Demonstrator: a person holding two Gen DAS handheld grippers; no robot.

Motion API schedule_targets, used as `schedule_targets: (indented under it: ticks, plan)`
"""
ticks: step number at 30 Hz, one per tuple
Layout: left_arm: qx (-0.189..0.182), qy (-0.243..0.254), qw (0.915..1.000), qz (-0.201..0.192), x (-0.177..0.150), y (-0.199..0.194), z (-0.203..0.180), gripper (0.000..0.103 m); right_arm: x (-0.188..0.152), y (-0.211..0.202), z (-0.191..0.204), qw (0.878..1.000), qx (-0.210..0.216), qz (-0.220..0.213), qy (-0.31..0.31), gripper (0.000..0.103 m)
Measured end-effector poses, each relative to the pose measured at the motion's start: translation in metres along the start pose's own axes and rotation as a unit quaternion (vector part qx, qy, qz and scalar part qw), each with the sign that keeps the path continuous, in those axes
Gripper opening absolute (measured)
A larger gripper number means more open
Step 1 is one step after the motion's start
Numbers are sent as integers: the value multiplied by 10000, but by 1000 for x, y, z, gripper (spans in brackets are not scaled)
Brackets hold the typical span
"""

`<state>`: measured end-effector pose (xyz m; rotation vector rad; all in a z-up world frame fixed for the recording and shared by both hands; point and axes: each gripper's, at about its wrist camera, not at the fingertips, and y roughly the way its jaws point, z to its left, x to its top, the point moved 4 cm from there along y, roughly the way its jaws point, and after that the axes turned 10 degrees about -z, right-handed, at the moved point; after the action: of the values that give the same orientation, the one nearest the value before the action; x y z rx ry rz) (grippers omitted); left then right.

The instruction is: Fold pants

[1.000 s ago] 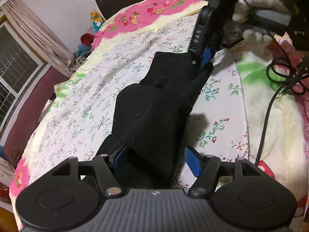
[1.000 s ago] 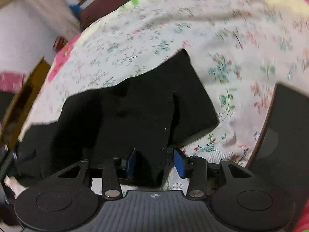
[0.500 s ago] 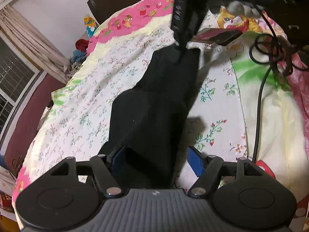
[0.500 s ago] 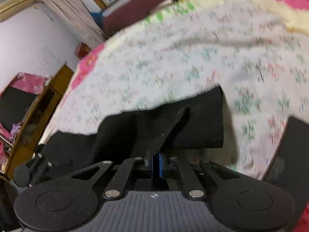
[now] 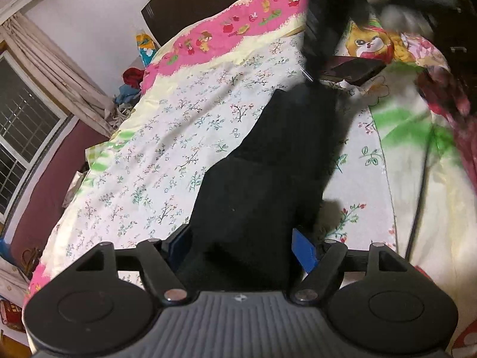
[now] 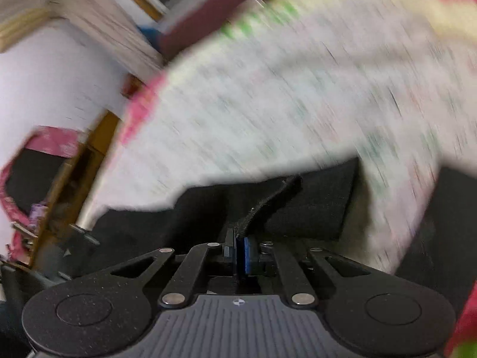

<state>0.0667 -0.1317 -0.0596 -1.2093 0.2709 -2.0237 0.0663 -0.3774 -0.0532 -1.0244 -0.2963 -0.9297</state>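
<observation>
Your right gripper (image 6: 238, 252) is clenched on the pants (image 5: 268, 179) hem; your left gripper (image 5: 241, 244) is opening around the waist end — next, carry the hem over.

Both wrist views close, angled down over bed (image 5: 184, 137); share black pants (image 5: 268, 179).

A big bed (image 5: 184, 137) is covered with a white sheet with small flowers and a pink edge; a dark headboard (image 5: 208, 6) is seen behind it, against a white wall (image 5: 89, 6); a window (image 5: 21, 125) with a pale curtain (image 5: 56, 74) is seen at the left.
</observation>
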Motion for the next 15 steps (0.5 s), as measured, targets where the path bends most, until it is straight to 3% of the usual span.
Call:
schedule_targets:
  ticks: [1, 3, 7, 10, 12, 13, 15]
  plan:
    - [10, 13, 10000, 11, 0, 1, -1, 81, -9, 8, -10, 9996, -241, 148, 25, 0]
    - [-23, 47, 10000, 20, 0, -1, -4, 81, -22, 14, -25, 9984, -320, 206, 408, 0]
    - [-150, 177, 9997, 77, -3, -3, -11, 81, -20, 2, -21, 9983, -51, -27, 574, 10]
    - [-139, 134, 9998, 83, -3, -2, -11, 81, -24, 3, -15, 9974, 186, 151, 679, 25]
    - [-131, 74, 9999, 76, 0, -1, -11, 81, -29, 13, -13, 9980, 125, 148, 604, 20]
    - [-117, 97, 9999, 71, 1, -1, -12, 81, -30, 20, -13, 9979, 118, 193, 615, 4]
    - [-117, 181, 9998, 35, 3, -4, -13, 82, -26, 24, -11, 9966, 241, 179, 762, 0]
